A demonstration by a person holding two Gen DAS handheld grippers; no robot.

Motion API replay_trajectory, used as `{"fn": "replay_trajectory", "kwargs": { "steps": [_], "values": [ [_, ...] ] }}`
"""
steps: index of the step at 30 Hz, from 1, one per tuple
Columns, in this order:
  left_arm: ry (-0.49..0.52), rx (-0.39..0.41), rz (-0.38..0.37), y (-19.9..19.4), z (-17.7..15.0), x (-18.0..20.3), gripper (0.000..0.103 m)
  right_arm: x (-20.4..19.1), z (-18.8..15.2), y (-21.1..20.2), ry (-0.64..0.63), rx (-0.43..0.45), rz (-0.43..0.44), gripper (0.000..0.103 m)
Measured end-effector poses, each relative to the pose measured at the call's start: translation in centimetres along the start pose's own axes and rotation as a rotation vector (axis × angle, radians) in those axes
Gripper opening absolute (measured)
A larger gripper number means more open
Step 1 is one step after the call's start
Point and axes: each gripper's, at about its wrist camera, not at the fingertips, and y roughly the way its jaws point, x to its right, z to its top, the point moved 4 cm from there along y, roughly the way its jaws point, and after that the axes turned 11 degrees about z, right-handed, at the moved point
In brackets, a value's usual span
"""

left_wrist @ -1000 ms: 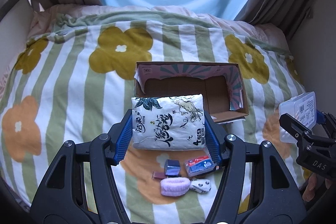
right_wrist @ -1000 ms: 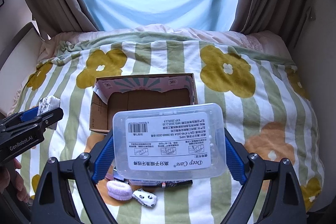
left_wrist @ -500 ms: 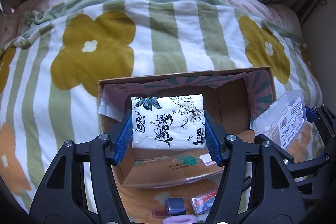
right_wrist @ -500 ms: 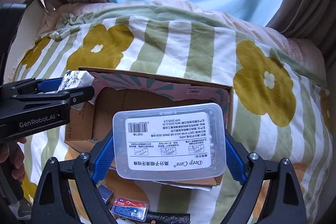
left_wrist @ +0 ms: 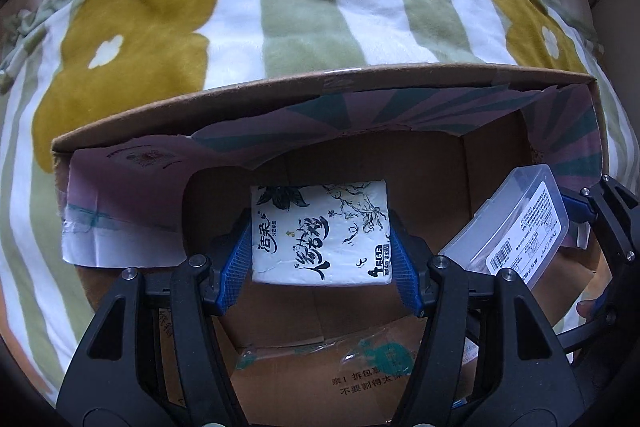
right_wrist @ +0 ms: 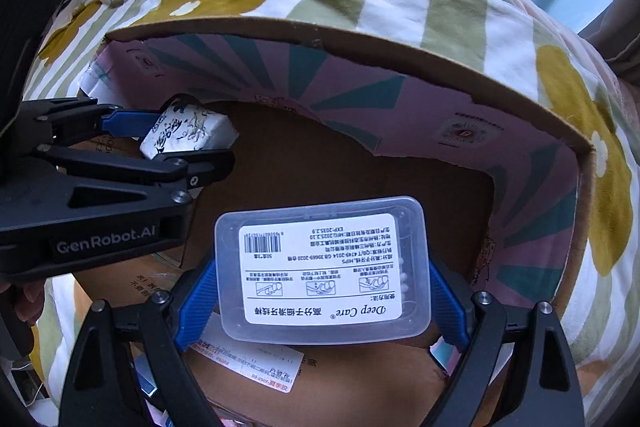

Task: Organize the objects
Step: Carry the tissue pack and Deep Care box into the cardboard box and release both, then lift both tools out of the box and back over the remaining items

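Your left tongs are closed on the white tissue pack, which you hold inside the open cardboard box, on its left side above the floor. Your right tongs are closed on the clear plastic case, held inside the same box at its right, near side. The box lies on the striped flower blanket of the bed.

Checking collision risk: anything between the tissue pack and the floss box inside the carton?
Only the left gripper's near finger and bare cardboard box floor separate tissue pack and floss box, per right wrist view.
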Motion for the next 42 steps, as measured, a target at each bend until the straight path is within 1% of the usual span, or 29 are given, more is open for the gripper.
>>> {"fn": "replay_trajectory", "kwargs": {
  "steps": [4, 5, 6, 7, 8, 11, 16, 19, 23, 28, 33, 39, 42],
  "values": [
    [0.002, -0.002, 0.000, 0.3, 0.3, 0.0, 0.059, 0.1, 0.1, 0.3, -0.005, -0.003, -0.003, 0.089],
    [-0.001, -0.001, -0.003, 0.4, 0.5, 0.1, 0.061, 0.2, 0.2, 0.4, -0.006, -0.004, -0.012, 0.090],
    [-0.006, 0.004, -0.007, 0.3, 0.6, 0.1, 0.075, 0.1, 0.2, 0.4, -0.008, -0.005, -0.010, 0.091],
    [-0.012, 0.010, -0.006, 0.2, 0.6, 0.1, 0.092, 0.1, 0.2, 0.5, -0.004, -0.011, 0.003, 0.097],
    [-0.015, 0.018, -0.021, 0.1, 0.7, 0.2, 0.103, 0.2, 0.2, 0.4, 0.001, -0.012, 0.013, 0.102],
    [-0.019, 0.013, -0.030, -0.2, 0.9, 0.2, 0.103, 0.0, 0.0, 0.2, 0.000, 0.009, 0.027, 0.102],
    [-0.023, 0.004, -0.042, -0.7, 1.1, 0.1, 0.103, -0.4, -0.1, -0.2, -0.015, 0.012, 0.008, 0.102],
    [-0.028, 0.017, -0.040, -1.5, 1.1, -0.2, 0.103, -0.6, 0.0, -0.8, -0.017, 0.013, -0.003, 0.102],
    [-0.043, 0.036, -0.064, -3.2, 1.2, -0.5, 0.103, -0.9, 0.1, -2.3, -0.003, 0.033, -0.003, 0.102],
    [-0.052, 0.077, -0.060, -6.0, 0.9, -0.4, 0.103, -2.1, 0.3, -4.9, -0.021, 0.072, -0.027, 0.102],
    [-0.082, 0.116, -0.072, -9.4, 0.7, -0.7, 0.103, -3.8, -0.5, -8.7, -0.033, 0.127, -0.038, 0.102],
    [-0.074, 0.169, -0.039, -14.7, -0.9, -1.6, 0.103, -6.2, -1.4, -12.8, -0.047, 0.172, -0.047, 0.102],
    [-0.088, 0.194, -0.028, -17.4, -2.2, -2.3, 0.103, -7.1, -2.1, -15.1, -0.032, 0.196, -0.031, 0.102]
  ]
}}
